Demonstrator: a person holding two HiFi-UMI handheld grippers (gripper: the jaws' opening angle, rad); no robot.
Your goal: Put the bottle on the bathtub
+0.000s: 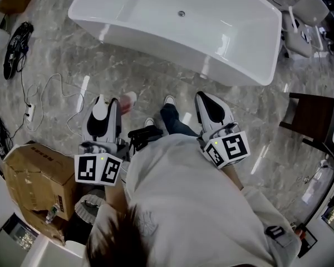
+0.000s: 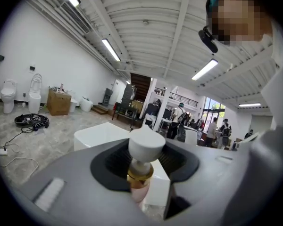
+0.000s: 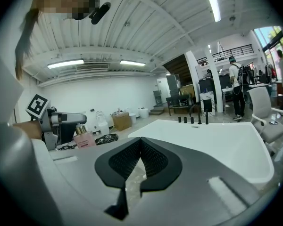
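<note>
The white bathtub (image 1: 234,38) stands on the marble floor ahead of me and shows in the left gripper view (image 2: 99,134) and the right gripper view (image 3: 217,145) as well. My left gripper (image 1: 108,102) is shut on a pink bottle (image 1: 126,102) with a gold collar and a white cap (image 2: 146,145); it is held above the floor, short of the tub's near rim. The right gripper view shows that bottle (image 3: 83,138) hanging from the left jaws. My right gripper (image 1: 202,96) is shut with nothing in it, its black pads meeting at the tips.
An open cardboard box (image 1: 36,174) sits at my lower left, with cables (image 1: 14,49) and a white cord on the floor beyond it. A dark wooden chair (image 1: 314,118) stands at the right, and a white chair (image 1: 300,29) behind the tub. The person's shoes (image 1: 169,100) are between the grippers.
</note>
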